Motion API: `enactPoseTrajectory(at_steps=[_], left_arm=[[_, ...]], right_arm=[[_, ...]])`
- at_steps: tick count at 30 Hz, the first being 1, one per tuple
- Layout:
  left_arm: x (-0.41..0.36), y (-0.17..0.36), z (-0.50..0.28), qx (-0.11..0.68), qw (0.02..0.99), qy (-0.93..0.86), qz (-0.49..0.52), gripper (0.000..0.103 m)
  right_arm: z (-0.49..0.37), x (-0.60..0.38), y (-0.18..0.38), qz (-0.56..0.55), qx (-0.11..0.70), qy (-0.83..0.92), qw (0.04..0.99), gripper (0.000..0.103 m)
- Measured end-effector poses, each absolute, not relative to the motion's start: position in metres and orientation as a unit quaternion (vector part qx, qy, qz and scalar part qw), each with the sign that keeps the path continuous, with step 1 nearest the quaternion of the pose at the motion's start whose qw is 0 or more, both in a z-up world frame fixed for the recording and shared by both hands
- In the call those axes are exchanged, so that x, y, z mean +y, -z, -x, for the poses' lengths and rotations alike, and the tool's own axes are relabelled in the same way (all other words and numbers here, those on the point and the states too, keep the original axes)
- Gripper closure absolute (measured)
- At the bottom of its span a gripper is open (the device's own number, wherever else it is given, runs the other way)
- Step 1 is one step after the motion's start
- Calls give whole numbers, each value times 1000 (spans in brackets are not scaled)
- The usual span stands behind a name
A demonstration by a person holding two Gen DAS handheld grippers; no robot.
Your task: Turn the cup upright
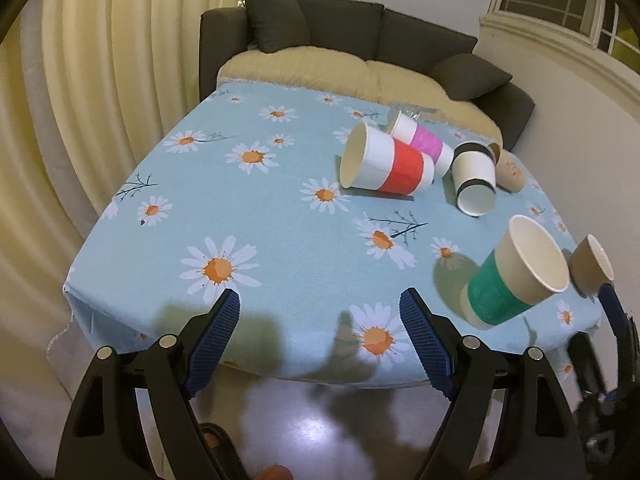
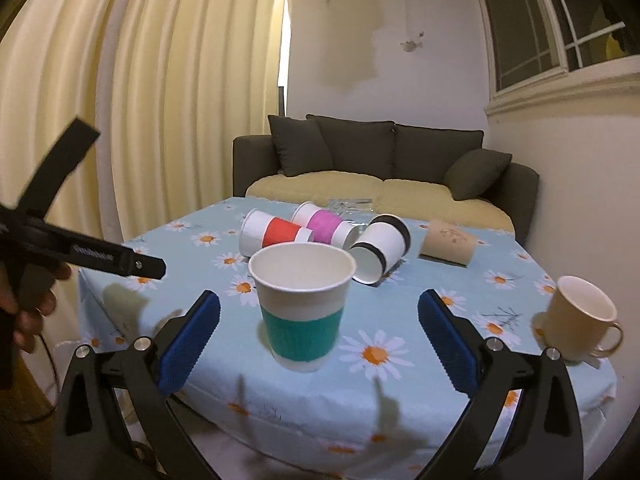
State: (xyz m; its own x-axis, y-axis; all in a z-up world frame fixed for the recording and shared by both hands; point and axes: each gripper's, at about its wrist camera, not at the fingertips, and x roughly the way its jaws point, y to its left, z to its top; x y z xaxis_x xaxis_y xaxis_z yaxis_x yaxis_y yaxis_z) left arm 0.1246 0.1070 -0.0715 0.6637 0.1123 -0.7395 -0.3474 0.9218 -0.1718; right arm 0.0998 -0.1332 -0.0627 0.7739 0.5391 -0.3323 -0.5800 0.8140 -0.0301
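Left gripper: my left gripper (image 1: 320, 308) is spread wide with nothing between its blue pads, low in the left wrist frame over the near edge of the table (image 1: 256, 208).
Right gripper: my right gripper (image 2: 320, 312) is also spread apart and grips nothing; its blue pads stand off to either side of the green-band cup (image 2: 303, 304), clear of it.
Green-band cup: upright on the tablecloth, mouth up, centre of the right wrist frame; in the left wrist frame it sits at lower right (image 1: 516, 276), leaning with the lens.
Beige mug: I see the beige mug (image 2: 580, 320) upright at the right edge of the right wrist frame, handle to the right, well apart from the green-band cup.
Red-band cup: the red-band cup (image 1: 386, 164) lies on its side, mouth toward the left of the left wrist frame.
Pink-band cup: the pink-band cup (image 1: 422, 142) lies on its side just behind the red one, touching it.
Black-band cup: the black-band cup (image 1: 476, 178) is on its side, mouth toward the camera.
Plain brown cup: the plain brown cup (image 2: 448, 246) is tipped over at the far right of the cluster.
Background: a dark sofa (image 2: 384, 160) stands behind the table, cream curtains (image 2: 160, 120) fill the left.
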Motion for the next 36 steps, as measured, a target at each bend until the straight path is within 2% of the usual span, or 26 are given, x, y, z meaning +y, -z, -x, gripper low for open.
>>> enactPoseTrajectory(at_steps=[2,3,5,16,23,30,36], left_arm=[[104,68,-120,382,903,-123,152,22],[102,65,-115,376,906,-120,152,15],[97,60,-105,362,911,-115,161,8],[60,33,-56,304,939,-70,144,7],[26,15,-26,285,953,-43,98,7],[2,0,-12,283,957,-28,48,6],[-3,15,-16,302,952,-23,45,6]], right_arm=[[-90,-143,53,69,150,-298,940,5],[-85,-147,48,70,147,-295,941,5],[-77,-159,36,65,142,-295,943,5],[-31,-227,-10,42,105,-295,949,5],[-16,-241,-24,58,114,-309,943,5],[-8,-237,-28,84,122,-338,929,5],[-19,-238,-12,82,139,-339,927,5]])
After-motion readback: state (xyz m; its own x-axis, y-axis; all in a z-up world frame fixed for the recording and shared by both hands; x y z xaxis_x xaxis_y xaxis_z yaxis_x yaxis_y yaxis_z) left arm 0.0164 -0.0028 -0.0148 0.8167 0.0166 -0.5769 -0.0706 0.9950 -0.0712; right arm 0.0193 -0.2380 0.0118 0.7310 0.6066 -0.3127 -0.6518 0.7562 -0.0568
